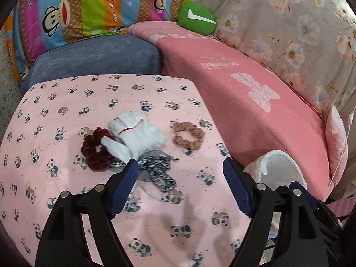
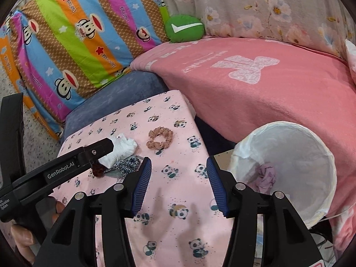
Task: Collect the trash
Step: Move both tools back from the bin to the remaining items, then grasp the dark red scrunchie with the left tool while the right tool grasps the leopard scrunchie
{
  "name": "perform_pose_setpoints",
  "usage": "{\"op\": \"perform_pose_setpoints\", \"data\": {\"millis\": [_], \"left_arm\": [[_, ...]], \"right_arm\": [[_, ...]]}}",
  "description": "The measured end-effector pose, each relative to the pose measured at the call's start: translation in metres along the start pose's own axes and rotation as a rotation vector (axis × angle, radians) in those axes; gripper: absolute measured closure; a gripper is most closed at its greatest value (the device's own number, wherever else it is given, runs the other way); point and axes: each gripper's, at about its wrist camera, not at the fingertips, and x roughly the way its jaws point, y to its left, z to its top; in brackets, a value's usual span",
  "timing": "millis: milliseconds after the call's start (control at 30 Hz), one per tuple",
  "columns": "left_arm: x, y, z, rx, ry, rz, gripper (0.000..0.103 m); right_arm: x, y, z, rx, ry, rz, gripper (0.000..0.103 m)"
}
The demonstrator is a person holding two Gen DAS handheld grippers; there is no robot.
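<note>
On the pink panda-print cloth (image 1: 66, 200) lie a white glove (image 1: 135, 135), a dark red scrunchie (image 1: 95, 151), a black-and-white patterned scrunchie (image 1: 158, 169) and a tan scrunchie (image 1: 188, 136). My left gripper (image 1: 180, 169) is open and empty, its left fingertip beside the patterned scrunchie. My right gripper (image 2: 179, 169) is open and empty above bare cloth (image 2: 178, 189), right of the pile. The white-lined trash bin (image 2: 300, 155) stands to the right with crumpled purple trash (image 2: 267, 175) inside. The glove (image 2: 121, 148), the tan scrunchie (image 2: 159, 138) and the left gripper's body (image 2: 66, 169) show in the right wrist view.
A pink blanket (image 1: 255, 102) lies right of the cloth, a blue cushion (image 1: 95, 55) behind it. A striped monkey-print quilt (image 2: 77, 33), a green round pillow (image 1: 197, 19) and a floral cover (image 1: 300, 22) sit at the back. Speckled floor (image 2: 33, 133) lies left.
</note>
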Motion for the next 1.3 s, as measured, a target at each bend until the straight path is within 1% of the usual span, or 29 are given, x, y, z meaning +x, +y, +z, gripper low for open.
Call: {"op": "perform_pose_setpoints", "data": {"millis": [267,400,533,767,867,933,1000,1033,1100,1167,1233,1300], "left_arm": [[0.014,0.085,0.002,-0.107,0.026,0.107,0.029],[0.023,0.118,0.001,-0.146,0.044,0.152,0.029],[0.035,0.14,0.003,-0.173,0.064,0.159,0.029],[0.065,0.151,0.006,-0.152,0.111,0.149,0.03],[0.073,0.151,0.004,-0.146,0.126,0.133,0.036],[0.079,0.15,0.005,-0.141,0.138,0.126,0.042],[0.085,0.147,0.005,-0.134,0.155,0.113,0.052],[0.087,0.146,0.005,-0.129,0.154,0.111,0.054],[0.089,0.142,0.006,-0.117,0.16,0.092,0.07],[0.09,0.141,0.006,-0.114,0.164,0.092,0.077],[0.087,0.139,0.006,-0.113,0.165,0.093,0.081],[0.081,0.139,0.005,-0.119,0.158,0.092,0.084]], "right_arm": [[0.049,0.05,-0.003,-0.056,0.067,0.048,0.051],[0.075,0.074,-0.006,-0.086,0.102,0.063,0.051],[0.099,0.089,-0.007,-0.102,0.13,0.06,0.051],[0.139,0.101,-0.011,-0.101,0.181,0.047,0.051],[0.15,0.101,-0.013,-0.098,0.201,0.041,0.051],[0.157,0.1,-0.014,-0.09,0.212,0.038,0.051],[0.163,0.097,-0.016,-0.079,0.221,0.036,0.051],[0.165,0.095,-0.017,-0.074,0.226,0.037,0.052],[0.17,0.092,-0.02,-0.065,0.24,0.042,0.056],[0.173,0.089,-0.022,-0.065,0.254,0.046,0.069],[0.173,0.087,-0.024,-0.066,0.261,0.05,0.078],[0.169,0.085,-0.026,-0.067,0.26,0.06,0.083]]}}
